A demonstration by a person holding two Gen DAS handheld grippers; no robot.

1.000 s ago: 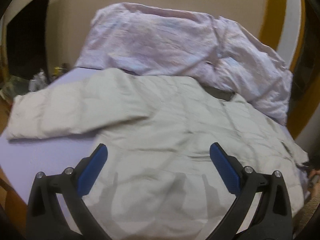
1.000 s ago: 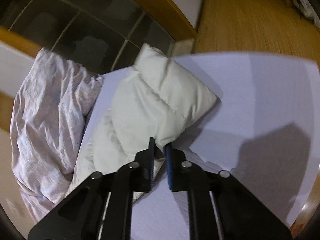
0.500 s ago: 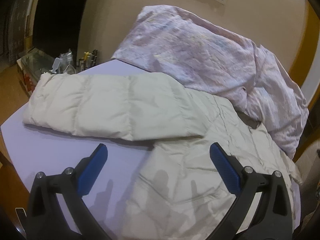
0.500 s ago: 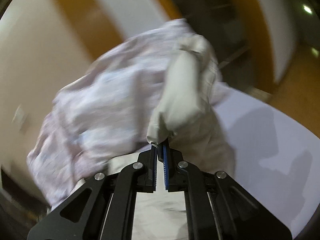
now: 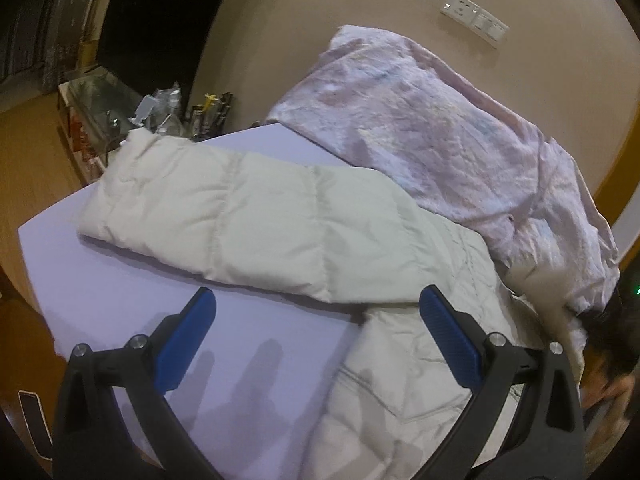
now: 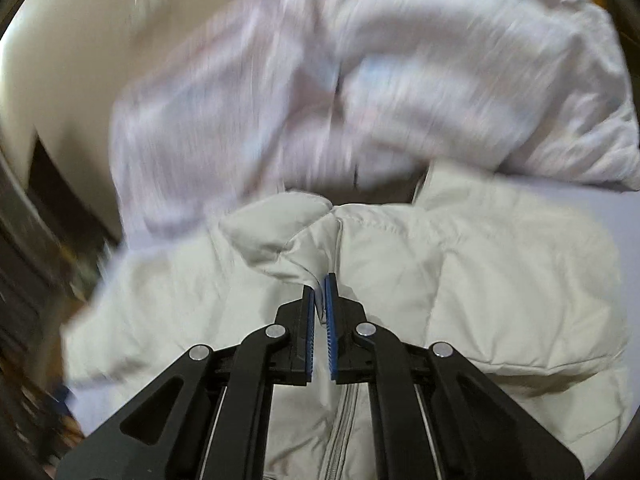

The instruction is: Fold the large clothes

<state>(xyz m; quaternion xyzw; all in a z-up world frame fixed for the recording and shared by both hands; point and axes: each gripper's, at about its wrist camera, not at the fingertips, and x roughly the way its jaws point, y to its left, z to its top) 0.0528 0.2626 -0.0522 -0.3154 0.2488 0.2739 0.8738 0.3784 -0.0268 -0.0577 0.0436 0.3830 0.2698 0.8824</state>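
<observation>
Jacket: a cream-white quilted puffer jacket (image 5: 392, 344) lay spread on a pale lilac bed (image 5: 120, 300), its body toward five o'clock in the left wrist view.
Far sleeve: the jacket's padded left sleeve (image 5: 224, 216) lay flat and stretched out toward nine o'clock, its cuff near the mattress corner.
Held sleeve: the other cuff (image 6: 288, 232) was doubled over the jacket's front, just above the zip (image 6: 340, 420), at the middle of the right wrist view.
Right gripper: the right gripper (image 6: 320, 292) was clenched on the edge of that cuff; cloth showed between the blue pads.
Left gripper: the left gripper (image 5: 316, 316) stood spread wide and empty, with nothing between its fingers (image 5: 188, 340).
Left pose: it was tilted down over bare sheet and the jacket's lower side, rolled a little to one side.
Right pose: it pointed down at the chest, above the fabric; strong blur across the far background suggested a fast swing.
Handling: the jacket looked light, puffy and soft; the filling would likely spring back, and the smooth shell could slip.
Where to hold: cuffs, hem and stitched seams looked the surest places, as they are thinner than the padded panels.
Background: a crumpled pale pink quilt (image 5: 440, 128) was heaped at one o'clock against the wall, touching the jacket's collar side.
</observation>
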